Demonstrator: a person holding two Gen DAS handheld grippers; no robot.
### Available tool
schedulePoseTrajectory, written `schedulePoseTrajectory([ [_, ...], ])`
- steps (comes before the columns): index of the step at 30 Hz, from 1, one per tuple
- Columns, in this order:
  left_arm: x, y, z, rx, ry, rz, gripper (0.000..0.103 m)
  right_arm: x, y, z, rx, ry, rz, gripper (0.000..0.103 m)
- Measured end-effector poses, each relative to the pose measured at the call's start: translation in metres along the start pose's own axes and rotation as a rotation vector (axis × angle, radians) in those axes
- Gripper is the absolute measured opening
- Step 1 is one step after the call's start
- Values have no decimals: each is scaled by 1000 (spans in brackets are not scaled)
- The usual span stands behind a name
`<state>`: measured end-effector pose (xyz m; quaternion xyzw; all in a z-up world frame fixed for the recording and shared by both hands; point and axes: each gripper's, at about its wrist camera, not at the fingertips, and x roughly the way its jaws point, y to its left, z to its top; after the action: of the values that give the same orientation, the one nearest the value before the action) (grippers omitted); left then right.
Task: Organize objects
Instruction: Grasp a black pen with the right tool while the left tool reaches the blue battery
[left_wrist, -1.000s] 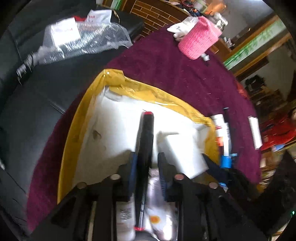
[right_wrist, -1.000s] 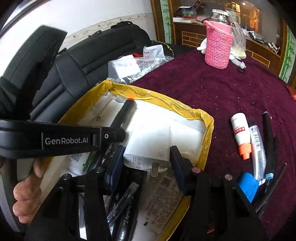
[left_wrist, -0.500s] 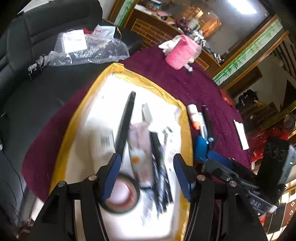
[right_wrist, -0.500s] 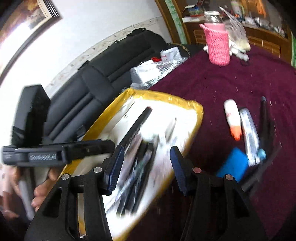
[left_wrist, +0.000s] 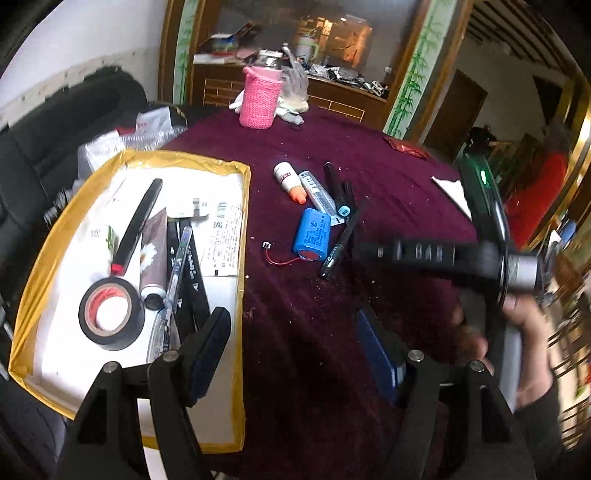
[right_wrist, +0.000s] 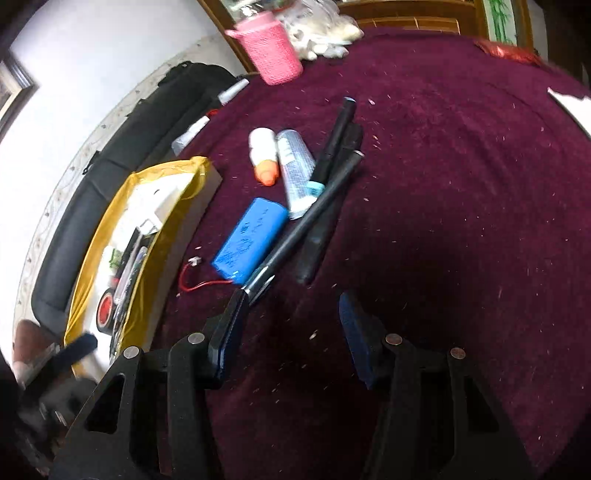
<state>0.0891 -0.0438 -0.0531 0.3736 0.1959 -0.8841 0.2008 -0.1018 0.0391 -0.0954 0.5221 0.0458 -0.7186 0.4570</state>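
A maroon tablecloth (left_wrist: 388, 177) bears a yellow-edged box (left_wrist: 37, 266) at nine o'clock, holding a black tape roll (left_wrist: 110, 314) and pens. At the cloth's centre lie a blue battery pack (left_wrist: 312, 234) and a white orange-capped bottle (left_wrist: 290, 181). The left gripper (left_wrist: 295, 347) is opening, nothing between its jaws; the right gripper (right_wrist: 291, 332) stands spread, empty.

Left gripper (left_wrist: 295, 345) at bottom of frame, jaws opening, nothing between them, above maroon tablecloth (left_wrist: 388, 192). Yellow-rimmed tray (left_wrist: 44, 236) at left holds black tape roll (left_wrist: 110, 314), black marker (left_wrist: 137, 225), tube, pens, paper. On cloth right of tray: blue battery pack (left_wrist: 312, 234) with red wire, small white bottle with orange cap (left_wrist: 290, 182), several pens. Pink knitted holder (left_wrist: 259, 98) at far edge. Person's hand (left_wrist: 517, 343) holds second gripper at right, blurred.
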Motion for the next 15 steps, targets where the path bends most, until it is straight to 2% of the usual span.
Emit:
schedulePoseTrajectory([
  [6,1,-3,-3,13,15,18,71,12,-2,25,94,6,31,49],
  [8,0,-5,-3,20,29,12,71,17,3,33,97,-8,-12,49],
  [10,-1,-4,-4,15,38,13,71,24,6,40,87,-23,-102,39],
  [11,-1,-4,-3,10,38,14,71,25,4,40,88,-30,-121,33],
  [12,-2,-3,-3,6,36,12,71,24,3,40,79,-44,-130,23],
  [13,-2,-3,-2,-1,35,8,71,22,1,38,79,-50,-136,22],
  [15,0,-3,0,-12,40,0,71,10,-9,33,124,-65,-66,15],
])
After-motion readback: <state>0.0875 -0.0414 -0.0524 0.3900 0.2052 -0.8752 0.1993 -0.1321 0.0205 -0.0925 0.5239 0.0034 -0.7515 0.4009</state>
